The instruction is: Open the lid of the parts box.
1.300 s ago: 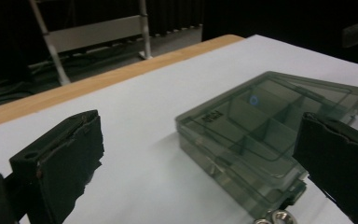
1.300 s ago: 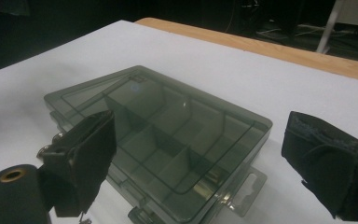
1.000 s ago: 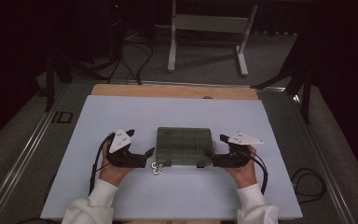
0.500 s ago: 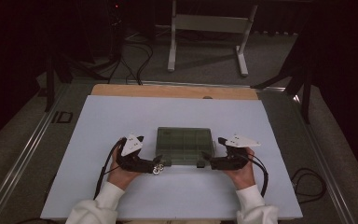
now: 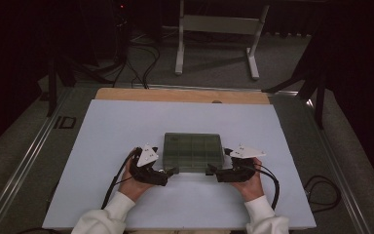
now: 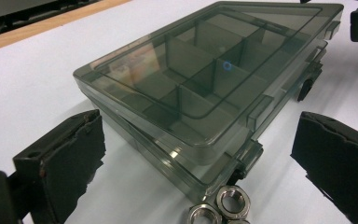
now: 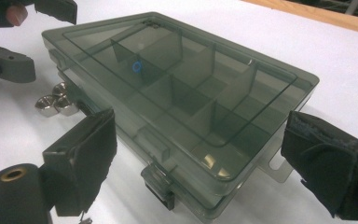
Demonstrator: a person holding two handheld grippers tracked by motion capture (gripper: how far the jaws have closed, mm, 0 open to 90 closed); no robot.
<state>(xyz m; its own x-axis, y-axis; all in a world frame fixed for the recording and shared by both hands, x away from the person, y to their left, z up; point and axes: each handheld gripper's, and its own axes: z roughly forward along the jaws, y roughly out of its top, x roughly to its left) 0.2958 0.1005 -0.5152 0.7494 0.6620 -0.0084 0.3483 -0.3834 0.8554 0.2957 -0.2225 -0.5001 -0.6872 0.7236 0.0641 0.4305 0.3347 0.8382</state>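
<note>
Nuts (image 6: 221, 207) lie against the near edge of the box (image 5: 193, 151) at mid-table. It's lidded, dividers inside, one blue ring (image 7: 137, 66). Left gripper (image 5: 168, 172) and right gripper (image 5: 213, 171) flank its near corners — jaws wide, empty.

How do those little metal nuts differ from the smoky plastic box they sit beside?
The nuts are shiny silver metal you cannot see through; the box is dark tinted plastic, and its dividers show through the closed lid. The nuts are tiny and six-sided; the box is far larger, flat and rectangular. The nuts lie loose in a cluster at the box's front edge near a latch; the box lies flat between the two grippers. Both rest on the white table.
</note>
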